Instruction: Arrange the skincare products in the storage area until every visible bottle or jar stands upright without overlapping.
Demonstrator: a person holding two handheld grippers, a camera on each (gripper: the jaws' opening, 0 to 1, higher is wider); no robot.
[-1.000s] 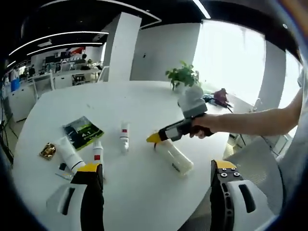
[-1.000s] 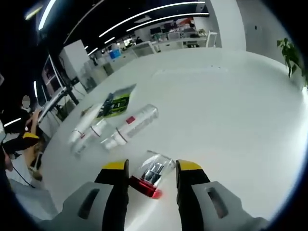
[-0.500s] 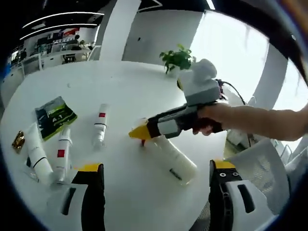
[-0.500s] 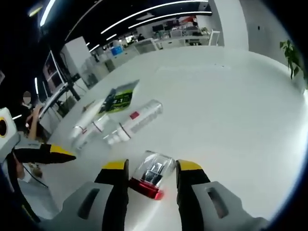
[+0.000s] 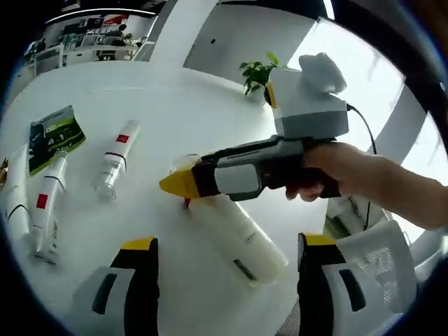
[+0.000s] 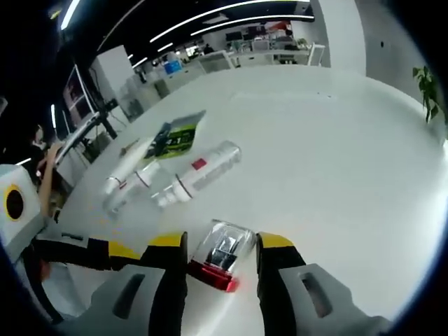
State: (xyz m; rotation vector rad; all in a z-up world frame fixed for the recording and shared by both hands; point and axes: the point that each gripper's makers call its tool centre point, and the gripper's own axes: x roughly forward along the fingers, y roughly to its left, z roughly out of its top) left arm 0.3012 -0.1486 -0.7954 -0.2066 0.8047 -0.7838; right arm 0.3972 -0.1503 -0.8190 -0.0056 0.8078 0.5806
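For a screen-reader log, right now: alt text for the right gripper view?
The right gripper has its jaws around a lying clear-capped bottle with a red band. Beyond, bottles and a green packet lie on the white table.

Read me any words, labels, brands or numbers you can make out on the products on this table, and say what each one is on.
No text is readable in either view.
Green and black packet: pale print, too blurred to read.
White bottles with red square labels: labels too small to read.
Large cream bottle: dark mark near its base, illegible.
White tube: no legible print.
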